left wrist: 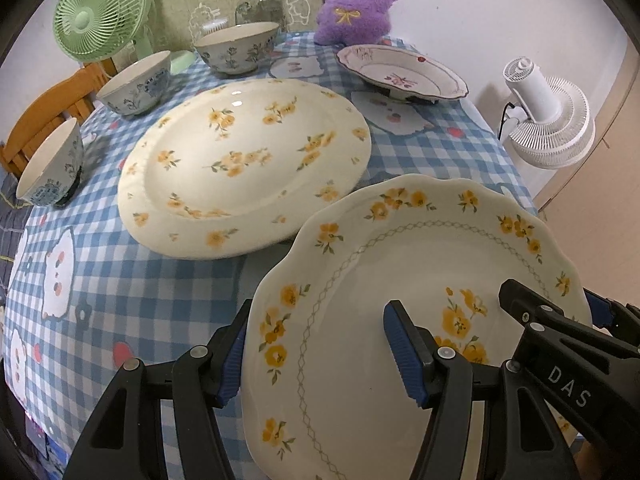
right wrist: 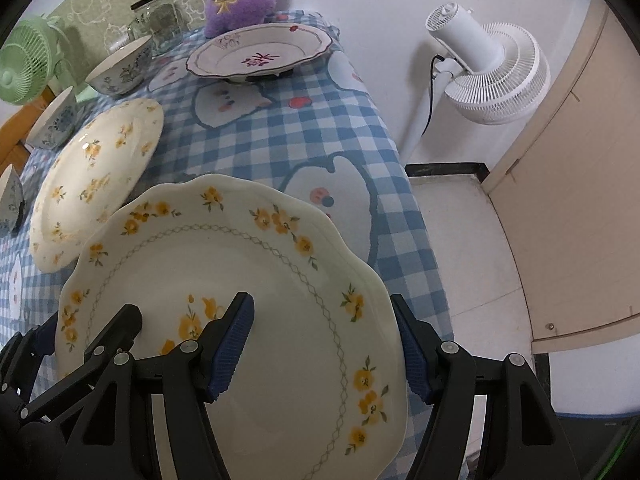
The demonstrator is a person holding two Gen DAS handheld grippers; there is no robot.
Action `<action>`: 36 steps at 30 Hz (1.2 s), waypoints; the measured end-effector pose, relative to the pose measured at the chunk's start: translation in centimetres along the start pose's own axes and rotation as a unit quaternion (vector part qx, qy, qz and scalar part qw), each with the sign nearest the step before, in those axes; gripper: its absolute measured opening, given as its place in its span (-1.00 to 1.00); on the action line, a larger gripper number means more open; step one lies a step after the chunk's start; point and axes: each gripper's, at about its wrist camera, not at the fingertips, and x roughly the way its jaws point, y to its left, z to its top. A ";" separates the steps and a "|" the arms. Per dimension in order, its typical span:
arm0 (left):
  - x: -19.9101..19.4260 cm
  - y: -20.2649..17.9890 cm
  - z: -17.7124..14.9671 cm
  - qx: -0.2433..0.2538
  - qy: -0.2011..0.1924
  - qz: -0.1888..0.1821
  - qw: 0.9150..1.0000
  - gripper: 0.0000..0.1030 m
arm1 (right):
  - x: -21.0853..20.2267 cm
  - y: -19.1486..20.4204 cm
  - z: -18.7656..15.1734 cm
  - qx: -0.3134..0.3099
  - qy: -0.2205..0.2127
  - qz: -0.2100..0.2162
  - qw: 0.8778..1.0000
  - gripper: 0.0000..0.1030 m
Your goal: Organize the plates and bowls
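Note:
A scalloped cream plate with yellow flowers [left wrist: 360, 320] is held above the table's near edge by both grippers. My left gripper [left wrist: 316, 352] straddles its left rim, one finger under and one over. My right gripper [right wrist: 326, 340] straddles its right rim [right wrist: 280, 280] the same way, and shows in the left wrist view [left wrist: 560, 320]. A large oval cream plate with yellow flowers [left wrist: 248, 164] lies on the table just beyond. A pink-flowered plate with a dark rim [left wrist: 400, 72] sits at the back. Three blue-patterned bowls [left wrist: 136, 84] stand along the left.
The table has a blue checked cloth [left wrist: 100, 280]. A green fan [left wrist: 96, 12], a glass jar [left wrist: 262, 4] and a purple plush toy [left wrist: 356, 0] stand at the back. A white fan [right wrist: 480, 64] stands on the floor right of the table.

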 end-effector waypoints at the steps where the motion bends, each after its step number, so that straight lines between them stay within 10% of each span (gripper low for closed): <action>1: 0.1 -0.1 0.0 0.000 0.001 0.001 1.000 0.23 | 0.1 -0.1 0.0 0.001 0.000 0.000 1.000 0.38; 21: 0.8 -0.9 -0.1 0.005 -0.009 0.000 1.000 0.27 | 1.2 -1.0 0.2 0.016 0.011 0.009 1.000 0.39; 36: -1.6 -0.3 0.4 0.024 -0.025 -0.011 0.999 0.78 | -2.3 -0.2 0.9 0.011 -0.030 0.033 0.999 0.57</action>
